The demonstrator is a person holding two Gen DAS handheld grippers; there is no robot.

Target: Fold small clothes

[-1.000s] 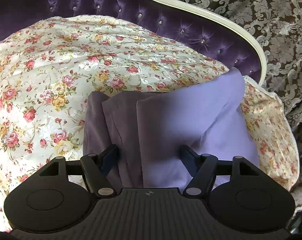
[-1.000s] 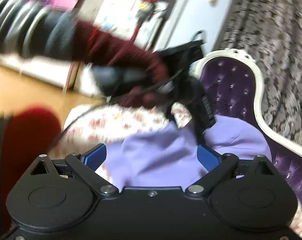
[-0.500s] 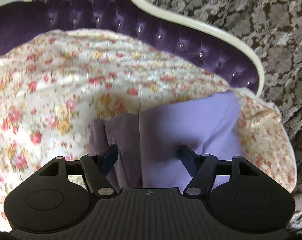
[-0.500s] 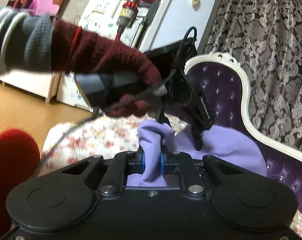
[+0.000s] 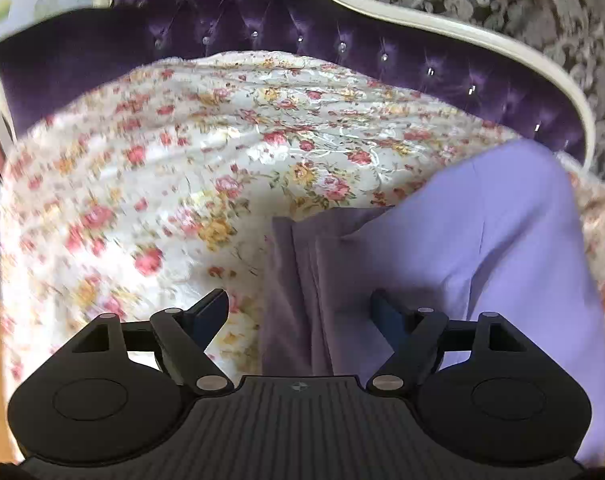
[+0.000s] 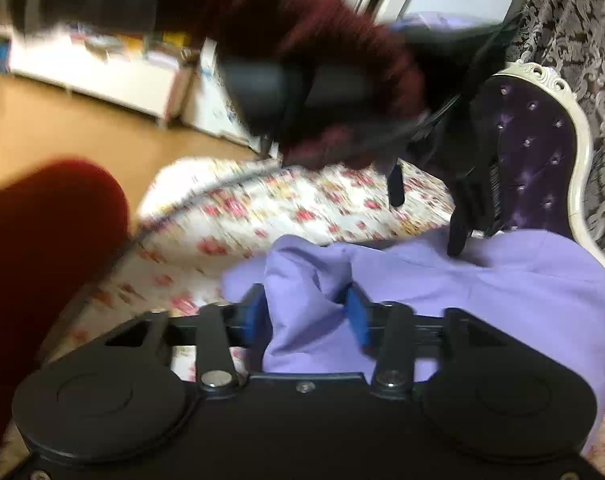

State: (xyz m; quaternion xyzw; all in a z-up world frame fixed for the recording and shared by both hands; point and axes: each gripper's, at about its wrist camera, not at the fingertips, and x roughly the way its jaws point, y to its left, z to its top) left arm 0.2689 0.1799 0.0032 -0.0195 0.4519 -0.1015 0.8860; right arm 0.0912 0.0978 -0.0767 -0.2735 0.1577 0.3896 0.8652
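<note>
**Both grippers low, jaws opening**

Left gripper [image 5: 298,308] fills bottom of its own view, angled downward, jaws spread wide and opening, pads pressing nothing. Right gripper [image 6: 308,312] at lower centre of its view, jaws about half apart and opening. Gloved left hand [image 6: 342,92], dark red knit, blurred, upper centre of right view, wrapped round the left gripper's handle.

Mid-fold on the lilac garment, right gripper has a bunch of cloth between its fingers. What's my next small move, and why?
Probably let the right gripper finish opening and draw it back off the lilac garment. Its jaws are opening with a raised bunch of cloth between them, so the fold looks laid. The left gripper, jaws also opening, straddles the folded edge over the floral quilt.
</note>
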